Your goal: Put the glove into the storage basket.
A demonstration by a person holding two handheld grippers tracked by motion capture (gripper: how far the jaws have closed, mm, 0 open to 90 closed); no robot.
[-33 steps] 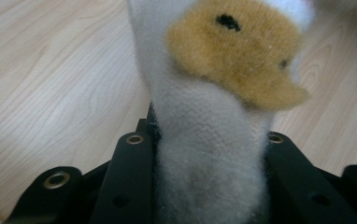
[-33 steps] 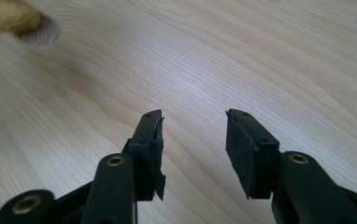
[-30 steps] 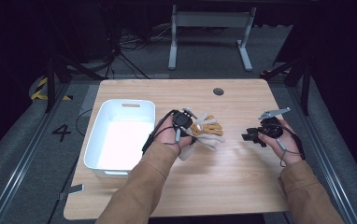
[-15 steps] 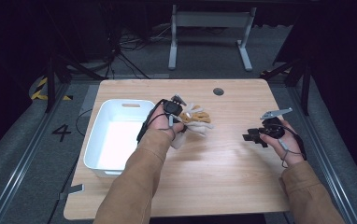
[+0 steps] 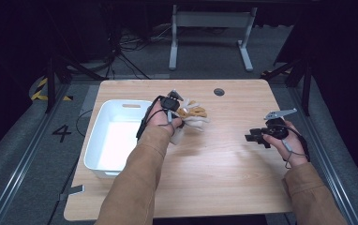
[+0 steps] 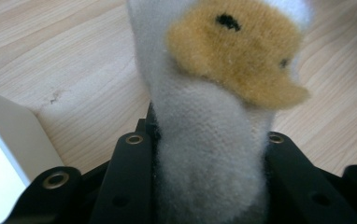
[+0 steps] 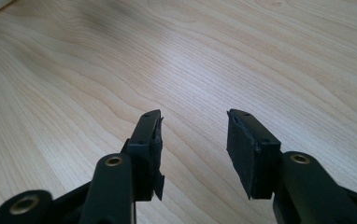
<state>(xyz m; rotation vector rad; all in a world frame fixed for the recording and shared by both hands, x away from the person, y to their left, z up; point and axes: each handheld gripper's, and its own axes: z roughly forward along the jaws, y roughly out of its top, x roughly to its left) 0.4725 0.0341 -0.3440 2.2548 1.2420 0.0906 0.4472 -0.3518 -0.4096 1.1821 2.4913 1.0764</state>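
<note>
The big wooden table (image 5: 224,183) sits in front of you, and both your arms reach over it in tan sleeves. On its left side is the white bin (image 5: 103,154), which is deep and has a handle slot in its far wall. In the left gripper view you can see one white corner of it at the left edge.

Next comes the soft toy (image 5: 192,117). It is fluffy, white and tan, with a small black dot on the tan part. It hangs over the table just to the right of the bin, close to its far right corner. Your left gripper (image 5: 170,105) is squeezing it. In the left gripper view the two black jaws press into the white fur from both sides, and the toy (image 6: 214,116) sticks up between them.

Your right gripper (image 5: 257,137) is far off on the right side of the table, held low over the wood. Its jaws stand apart with nothing between them, and they have just been opening a little more. The black pads (image 7: 246,149) show bare wood in the gap.
</note>
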